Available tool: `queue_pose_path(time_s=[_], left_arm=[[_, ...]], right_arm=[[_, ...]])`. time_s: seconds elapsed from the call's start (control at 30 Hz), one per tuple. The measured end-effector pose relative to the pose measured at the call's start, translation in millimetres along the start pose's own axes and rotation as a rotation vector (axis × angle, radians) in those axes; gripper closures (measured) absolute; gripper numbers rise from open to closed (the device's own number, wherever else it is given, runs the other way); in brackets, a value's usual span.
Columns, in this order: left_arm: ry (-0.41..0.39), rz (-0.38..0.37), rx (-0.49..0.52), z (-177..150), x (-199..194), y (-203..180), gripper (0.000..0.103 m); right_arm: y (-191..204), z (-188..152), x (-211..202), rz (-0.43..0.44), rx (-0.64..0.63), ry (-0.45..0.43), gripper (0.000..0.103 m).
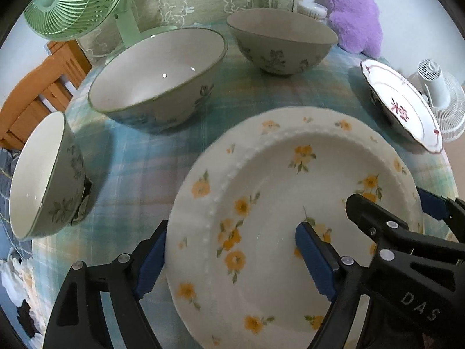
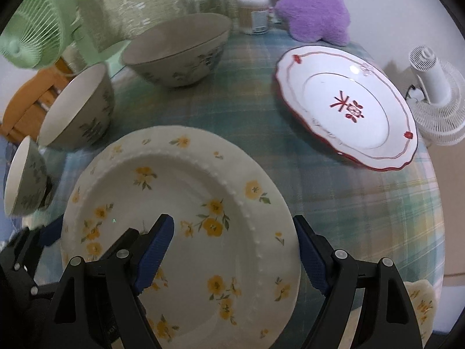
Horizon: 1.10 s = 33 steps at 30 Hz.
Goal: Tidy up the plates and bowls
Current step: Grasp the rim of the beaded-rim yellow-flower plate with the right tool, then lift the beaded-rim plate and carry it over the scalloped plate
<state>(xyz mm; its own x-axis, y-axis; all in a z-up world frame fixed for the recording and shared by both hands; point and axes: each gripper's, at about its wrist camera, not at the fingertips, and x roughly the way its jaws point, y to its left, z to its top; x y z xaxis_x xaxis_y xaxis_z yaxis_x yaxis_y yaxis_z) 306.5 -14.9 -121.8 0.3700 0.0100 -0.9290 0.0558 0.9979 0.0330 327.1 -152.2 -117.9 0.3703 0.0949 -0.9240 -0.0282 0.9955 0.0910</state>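
Plates and bowls were spread across the plaid tablecloth [image 2: 334, 203] when you had both grippers at the yellow-flowered plate [image 1: 290, 218], which sat at the near edge of the table. Your left gripper [image 1: 229, 258] straddled that plate's left rim, one blue pad outside the edge and the other over the well, jaws apart and not yet pinching. Your right gripper [image 2: 235, 253] did the same on the right rim, also spread wide. I could not tell whether the plate was resting on the cloth or slightly lifted. The red-trimmed plate [image 2: 348, 110] lay well apart to the right, near the white fan [image 2: 436, 99]. Three green floral bowls stood to the left and rear: the large bowl [image 1: 157, 75], the far bowl [image 1: 282, 40], and the small bowl [image 1: 43, 174] near the left table edge. The likely step was to carry the flowered plate onto the red-trimmed one. To do it well, you needed to seat each rim deep between the pads before closing, close both sides evenly, and keep the plate level during the lift. Glazed ceramic looked slippery, so a shallow pinch on the beaded rim could have let it tip. You also needed to steer clear of the purple plush toy [image 2: 314, 5].
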Motion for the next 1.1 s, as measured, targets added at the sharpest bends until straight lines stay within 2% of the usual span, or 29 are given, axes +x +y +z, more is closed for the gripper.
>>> queue_pose_path(time_s=[0.23, 0.37, 0.5, 0.67, 0.77, 0.97, 1.1], left_arm=[[-0.030, 0.002, 0.014, -9, -3, 1, 0.017], [-0.034, -0.012, 0.020, -11, -4, 3, 0.017], [-0.041, -0.014, 0.028, -11, -3, 4, 0.017], [-0.026, -0.043, 0.024, -10, -2, 8, 0.017], [-0.013, -0.068, 0.010, -10, 0, 11, 0.018], [-0.013, -0.062, 0.002, -10, 0, 11, 0.019], [-0.008, -0.056, -0.011, -9, 1, 10, 0.020]], right_arm=[[-2, -11, 2, 0.037, -0.004, 0.038, 0.020], [-3, -10, 5, 0.035, -0.015, 0.052, 0.026], [-3, -6, 8, 0.030, -0.033, 0.073, 0.028], [-1, -5, 9, 0.029, -0.037, 0.072, 0.028], [-4, -5, 8, 0.057, -0.041, 0.076, 0.028], [-6, -3, 8, 0.096, -0.050, 0.086, 0.028], [-4, -1, 9, 0.075, -0.031, 0.088, 0.029]])
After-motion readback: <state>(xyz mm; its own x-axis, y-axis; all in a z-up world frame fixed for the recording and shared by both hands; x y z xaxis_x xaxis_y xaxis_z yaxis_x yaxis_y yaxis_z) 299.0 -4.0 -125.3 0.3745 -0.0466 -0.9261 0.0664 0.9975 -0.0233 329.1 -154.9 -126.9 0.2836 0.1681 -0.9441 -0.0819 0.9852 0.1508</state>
